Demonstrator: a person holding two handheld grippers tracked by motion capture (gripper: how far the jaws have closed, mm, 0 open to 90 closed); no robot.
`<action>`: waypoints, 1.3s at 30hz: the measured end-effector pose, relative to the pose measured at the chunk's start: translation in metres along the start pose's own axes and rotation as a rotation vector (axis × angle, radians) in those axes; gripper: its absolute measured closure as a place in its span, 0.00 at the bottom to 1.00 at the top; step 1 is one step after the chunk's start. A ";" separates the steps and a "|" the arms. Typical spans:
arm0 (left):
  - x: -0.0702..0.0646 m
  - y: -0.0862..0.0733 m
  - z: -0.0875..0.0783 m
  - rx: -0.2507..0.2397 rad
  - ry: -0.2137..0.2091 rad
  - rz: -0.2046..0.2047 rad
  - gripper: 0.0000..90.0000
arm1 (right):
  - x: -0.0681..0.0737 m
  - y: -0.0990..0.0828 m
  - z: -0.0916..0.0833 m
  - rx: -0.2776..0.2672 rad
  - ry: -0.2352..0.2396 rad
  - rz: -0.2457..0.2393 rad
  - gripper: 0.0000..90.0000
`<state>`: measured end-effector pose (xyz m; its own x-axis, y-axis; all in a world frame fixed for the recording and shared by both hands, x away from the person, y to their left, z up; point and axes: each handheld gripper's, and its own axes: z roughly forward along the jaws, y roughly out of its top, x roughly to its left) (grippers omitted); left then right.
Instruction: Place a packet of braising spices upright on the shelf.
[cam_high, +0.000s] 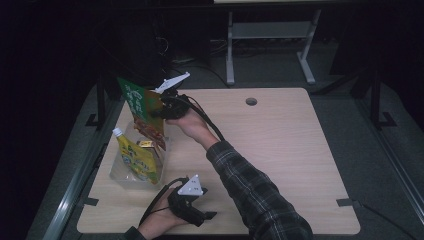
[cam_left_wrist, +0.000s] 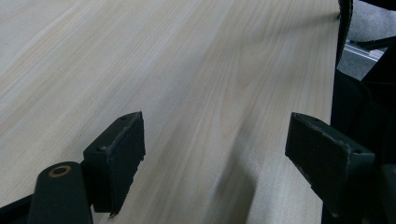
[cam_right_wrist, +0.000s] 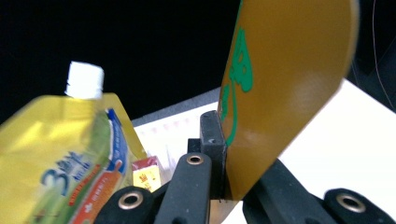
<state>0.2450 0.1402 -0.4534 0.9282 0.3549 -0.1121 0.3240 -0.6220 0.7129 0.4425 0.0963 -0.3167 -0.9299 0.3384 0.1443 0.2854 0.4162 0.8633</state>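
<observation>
Left gripper (cam_high: 192, 207): nearest the camera in the high view, resting low on the near edge of the bench (cam_high: 280, 150), held in the person's left hand (cam_high: 160, 222).
Left jaws: wide apart in the left gripper view, nothing between them, bare wood grain under and ahead of them.
Right gripper (cam_high: 162, 107): out over the far left part of the bench, on the end of the plaid sleeve (cam_high: 250, 195), its grey plate pointing away from the person.
Right jaws: clamped narrow on the lower edge of the flat green and orange packet (cam_right_wrist: 280, 93), which rises upright from between them.
Packet in the high view (cam_high: 142, 112): held in the air, tilted, just above the clear tub (cam_high: 120, 172) and not touching the bench.
Beside the right jaws: a yellow spouted pouch (cam_right_wrist: 70, 154) with a white cap (cam_right_wrist: 85, 80), close on their left in the right gripper view, standing in the tub.
Between pouch and jaws: a small red and yellow sachet (cam_right_wrist: 147, 175), low in the tub.
Tub: on the left part of the bench, between the two grippers and left of both.
Farther out: a round cable hole (cam_high: 251, 101) near the far edge of the bench, well apart from both jaws.
</observation>
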 end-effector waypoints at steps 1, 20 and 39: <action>0.000 0.000 0.000 0.003 0.000 -0.003 0.21 | 0.000 -0.002 0.003 0.008 -0.001 0.002 1.00; 0.000 0.000 -0.001 0.004 -0.002 -0.007 0.21 | 0.006 -0.017 0.013 0.037 -0.028 -0.030 0.62; 0.005 0.000 -0.007 -0.013 0.014 -0.019 0.21 | 0.004 -0.057 -0.074 0.019 -0.096 -0.002 0.35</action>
<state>0.2480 0.1471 -0.4490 0.9191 0.3766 -0.1159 0.3390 -0.6058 0.7198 0.4052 0.0113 -0.3288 -0.9043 0.4164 0.0946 0.2887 0.4328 0.8540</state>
